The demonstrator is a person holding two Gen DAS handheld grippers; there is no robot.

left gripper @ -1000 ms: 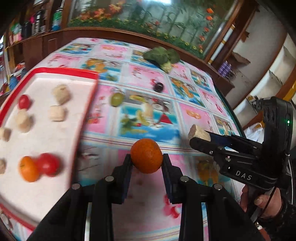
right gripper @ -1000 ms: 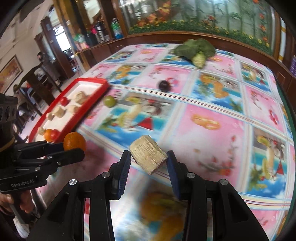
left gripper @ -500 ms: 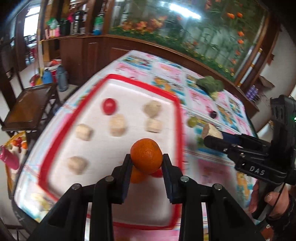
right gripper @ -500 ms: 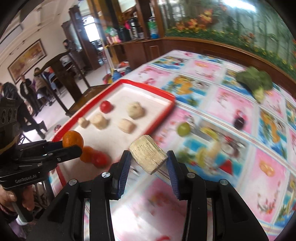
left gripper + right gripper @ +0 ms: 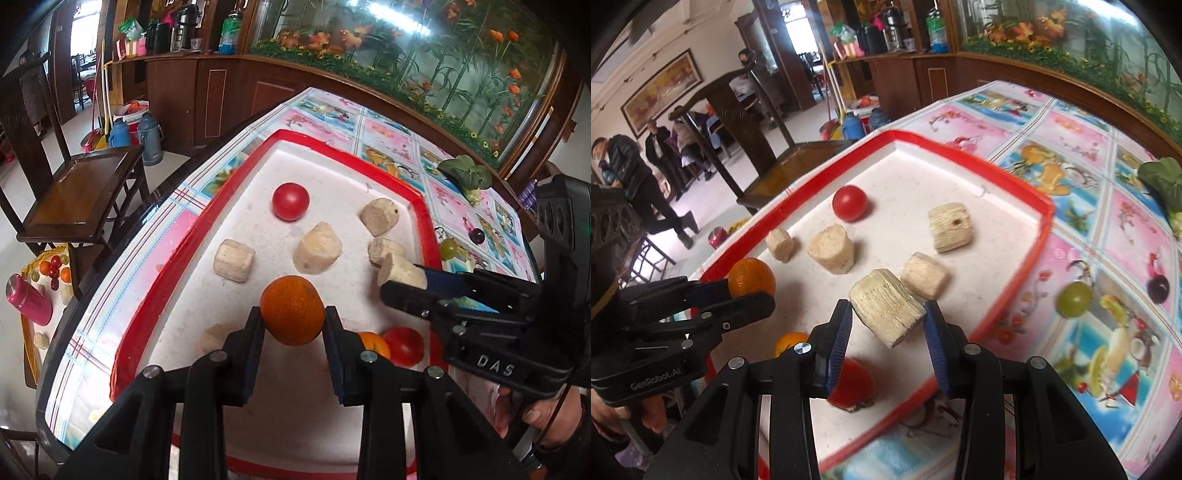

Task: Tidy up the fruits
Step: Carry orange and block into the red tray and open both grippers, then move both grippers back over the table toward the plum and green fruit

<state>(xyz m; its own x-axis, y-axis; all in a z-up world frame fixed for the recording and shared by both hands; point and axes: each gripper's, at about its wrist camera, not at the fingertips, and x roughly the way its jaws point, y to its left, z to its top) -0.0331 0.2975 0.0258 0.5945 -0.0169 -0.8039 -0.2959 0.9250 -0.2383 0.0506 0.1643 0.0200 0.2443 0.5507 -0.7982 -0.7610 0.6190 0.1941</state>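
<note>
Both loads have swung from over the tablecloth to above the red tray [image 5: 236, 177]. My left gripper [image 5: 291, 325] pinches the orange [image 5: 291, 309]; my right gripper [image 5: 888, 332] clamps a pale cane chunk [image 5: 886, 306]. Below, near the tray's near edge, lie an orange and tomato [image 5: 403, 345]; farther in, more chunks and a second tomato [image 5: 290, 201]. Beyond the tray's right edge, a green grape [image 5: 1073, 298] waits. Release seems next.
</note>
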